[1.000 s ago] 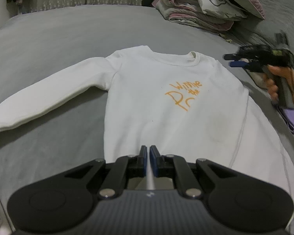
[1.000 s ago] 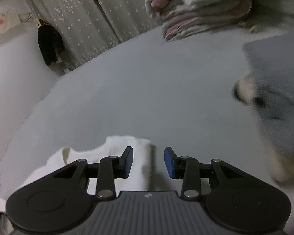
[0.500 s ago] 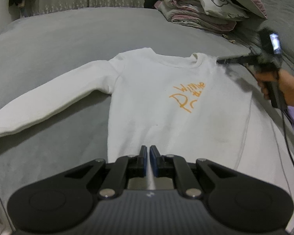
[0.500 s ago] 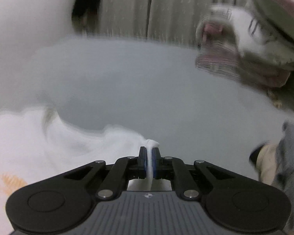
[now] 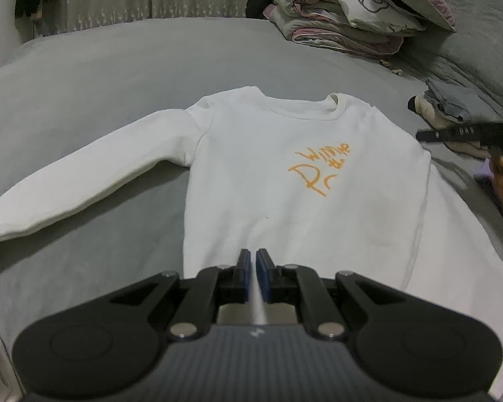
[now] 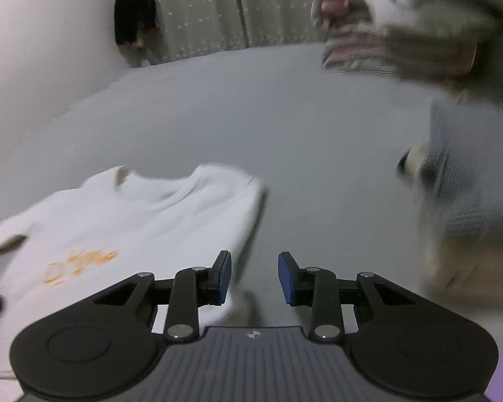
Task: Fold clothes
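White long-sleeved sweatshirt with orange lettering on the chest [image 5: 285, 181], lying face up and spread flat on the grey bed [image 5: 117, 67], one sleeve stretched out to the side and the other side drawn in along the body, where a seam line shows. Left hand-held gripper [image 5: 253, 268]: pads drawn together on a thin strip of white cloth at the hem. Right hand-held gripper [image 6: 254, 276]: pads set wide apart, holding nothing, poised over the bed just beside the shoulder edge (this view is blurred, so the exact gap to the cloth cannot be told). Likely faults from here: the single pinch at the hem may drag the whole body along the bed and crease it if pulled with nothing holding the far end; a wide right grip closing on several layers at the shoulder could lift them unevenly; the outstretched sleeve may trail and twist under any fold. The folded quilts [image 5: 345, 10] and the small heap of grey and cream cloth [image 5: 449, 114] lie well apart.
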`<state>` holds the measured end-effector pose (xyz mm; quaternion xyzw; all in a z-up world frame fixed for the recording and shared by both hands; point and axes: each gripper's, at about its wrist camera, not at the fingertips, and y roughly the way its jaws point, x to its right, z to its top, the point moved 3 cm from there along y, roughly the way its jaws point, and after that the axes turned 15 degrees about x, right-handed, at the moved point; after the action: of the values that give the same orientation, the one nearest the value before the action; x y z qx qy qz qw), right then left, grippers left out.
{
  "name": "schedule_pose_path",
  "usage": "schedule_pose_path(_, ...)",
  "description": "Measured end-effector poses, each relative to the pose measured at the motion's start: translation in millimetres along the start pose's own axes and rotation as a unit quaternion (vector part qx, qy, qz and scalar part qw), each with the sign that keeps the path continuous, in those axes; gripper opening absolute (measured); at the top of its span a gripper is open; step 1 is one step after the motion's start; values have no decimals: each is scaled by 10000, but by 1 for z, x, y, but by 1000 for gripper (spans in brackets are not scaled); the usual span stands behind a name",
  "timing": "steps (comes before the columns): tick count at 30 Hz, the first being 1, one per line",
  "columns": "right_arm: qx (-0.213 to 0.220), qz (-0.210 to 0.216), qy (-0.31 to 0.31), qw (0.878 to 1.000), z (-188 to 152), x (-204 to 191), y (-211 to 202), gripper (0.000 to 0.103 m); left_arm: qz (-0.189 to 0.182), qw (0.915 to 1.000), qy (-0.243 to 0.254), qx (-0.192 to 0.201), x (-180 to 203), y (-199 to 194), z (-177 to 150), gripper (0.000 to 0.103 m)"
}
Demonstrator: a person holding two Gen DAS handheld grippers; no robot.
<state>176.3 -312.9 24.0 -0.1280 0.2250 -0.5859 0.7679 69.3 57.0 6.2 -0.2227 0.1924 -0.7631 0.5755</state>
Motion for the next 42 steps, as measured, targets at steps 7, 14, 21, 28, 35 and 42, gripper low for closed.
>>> schedule_pose_path(7,176,-146,43,9997,1,-10,-8,11,54,10000,32,23,-3,2,0,7)
schedule_pose_path(14,-172,-631,12,9979,-13,-9,5,10,77,9999,85,35,-5,3,-1,7)
schedule_pose_path(21,-157,-983,-783,9919,-15,-38,0,23,117,9999,-107,40,-14,2,2,9)
schedule_pose_path(28,-196,-695,-1126,9910,-34,-60,1,22,95,9999,-37,20,-12,3,0,13)
schedule_pose_path(35,-206,-515,-1127,9921,-35,-79,-15,24,64,9997,-218,0,-17,1,1,15)
schedule_pose_path(42,131,-357,-1344,9902,-34,-116,-25,25,17,9989,-466,-44,-22,1,0,16)
